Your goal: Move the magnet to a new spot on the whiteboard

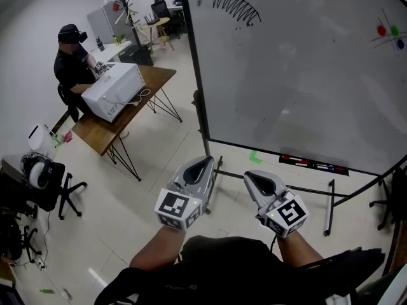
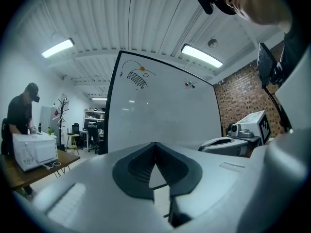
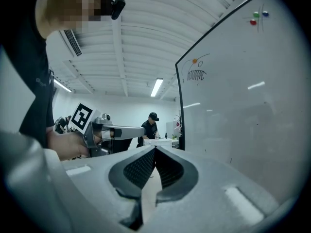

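2 sets of jaws clenched, empty. Magnets sit high on whiteboard, up & rt of right gripper, well apart; left gripper farther.

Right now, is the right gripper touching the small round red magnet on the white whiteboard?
Apart. In the head view the right gripper hangs below the whiteboard and its bottom edge; the round red magnet sits at its upper right.

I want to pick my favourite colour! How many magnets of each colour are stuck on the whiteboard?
Red magnet: 1
Green magnet: 1
Blue magnet: 1
Orange magnet, by the scribbled drawing, small and probably a magnet: 1
Total: 4
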The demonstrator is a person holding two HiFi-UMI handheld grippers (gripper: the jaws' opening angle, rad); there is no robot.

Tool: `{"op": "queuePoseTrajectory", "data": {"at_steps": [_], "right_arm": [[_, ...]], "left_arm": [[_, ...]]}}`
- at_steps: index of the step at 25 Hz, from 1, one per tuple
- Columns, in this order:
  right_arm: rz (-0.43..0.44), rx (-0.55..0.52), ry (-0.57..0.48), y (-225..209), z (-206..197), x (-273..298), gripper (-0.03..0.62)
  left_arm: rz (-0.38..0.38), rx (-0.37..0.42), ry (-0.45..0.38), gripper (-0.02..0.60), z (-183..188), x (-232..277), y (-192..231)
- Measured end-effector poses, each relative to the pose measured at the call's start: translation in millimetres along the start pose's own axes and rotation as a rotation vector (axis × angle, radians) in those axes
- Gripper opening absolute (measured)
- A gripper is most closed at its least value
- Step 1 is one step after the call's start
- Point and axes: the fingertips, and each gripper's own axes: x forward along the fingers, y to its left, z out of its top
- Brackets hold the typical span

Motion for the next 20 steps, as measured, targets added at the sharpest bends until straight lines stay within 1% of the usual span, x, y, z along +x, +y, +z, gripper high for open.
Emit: {"op": "queuePoseTrajectory", "data": {"at_steps": [4,7,9,11,16,20], "right_arm": [[-0.015,0.000,0.027,-27.9,-7.0,12.7,0.000],[-0.047,0.001,0.062,-47.6,-12.0,15.1,0.000],[-0.066,-0.010,0.066,-57.9,-10.9,19.6,0.000],[-0.085,-0.023,0.061,-65.0,-6.4,24.2,0.000],[-0.137,-0.082,0.040,-78.9,14.5,48.7,0.000],[-0.198,-0.204,0.015,-96.5,55.7,79.0,0.000]], "left_arm": [[-0.010,-0.006,-0.001,0.017,3.5,27.4,14.3],[-0.010,-0.014,-0.013,0.016,8.0,44.0,27.6],[-0.010,-0.022,-0.017,0.015,7.8,54.7,37.6],[-0.027,-0.029,-0.017,0.015,7.0,64.2,42.5],[-0.102,-0.025,-0.014,0.016,8.1,83.8,52.8],[-0.158,-0.015,0.003,0.015,7.1,89.3,69.2]]}}
